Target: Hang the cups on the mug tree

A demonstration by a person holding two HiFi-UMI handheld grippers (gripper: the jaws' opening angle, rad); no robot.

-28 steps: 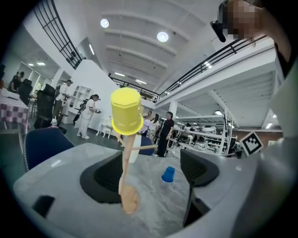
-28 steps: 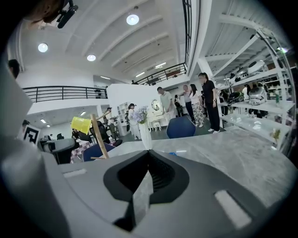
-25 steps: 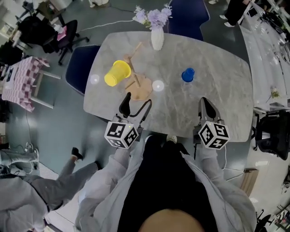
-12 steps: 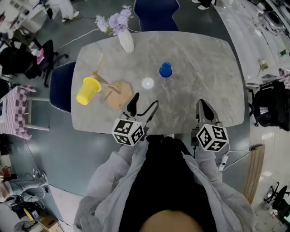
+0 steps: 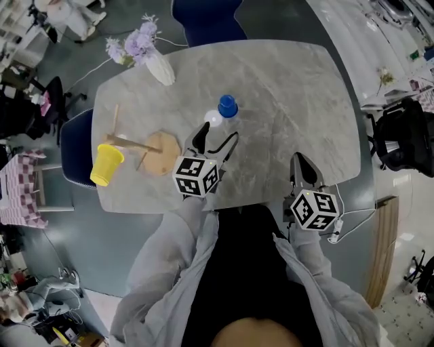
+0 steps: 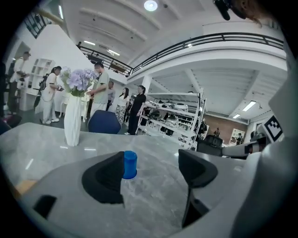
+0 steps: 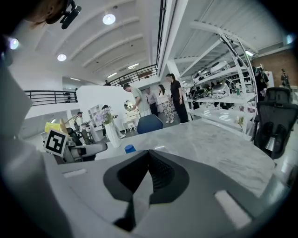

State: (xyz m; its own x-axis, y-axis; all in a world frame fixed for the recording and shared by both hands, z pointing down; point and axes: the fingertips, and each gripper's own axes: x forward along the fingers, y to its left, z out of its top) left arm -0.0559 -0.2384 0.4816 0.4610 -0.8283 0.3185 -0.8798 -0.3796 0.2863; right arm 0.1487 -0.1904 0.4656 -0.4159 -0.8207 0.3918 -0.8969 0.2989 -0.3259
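A blue cup (image 5: 227, 106) stands upside down on the marble table (image 5: 291, 95), near its middle. In the left gripper view the blue cup (image 6: 130, 164) is a short way ahead, partly behind the left jaw. My left gripper (image 5: 215, 139) is open and empty, with its tips just short of the cup. The wooden mug tree (image 5: 160, 144) stands on the table's left part. A yellow cup (image 5: 106, 165) hangs at the end of one of its pegs. My right gripper (image 5: 303, 166) is shut and empty over the near right edge.
A white vase of purple flowers (image 5: 159, 68) stands at the far left corner of the table. Blue chairs sit at the left side (image 5: 73, 146) and the far side (image 5: 203, 20). A black chair (image 5: 400, 135) is to the right. People stand beyond the table.
My left gripper has moved forward over the table, toward the blue cup. The head view has swung, so the table sits further left. The right gripper has stayed at the near edge.
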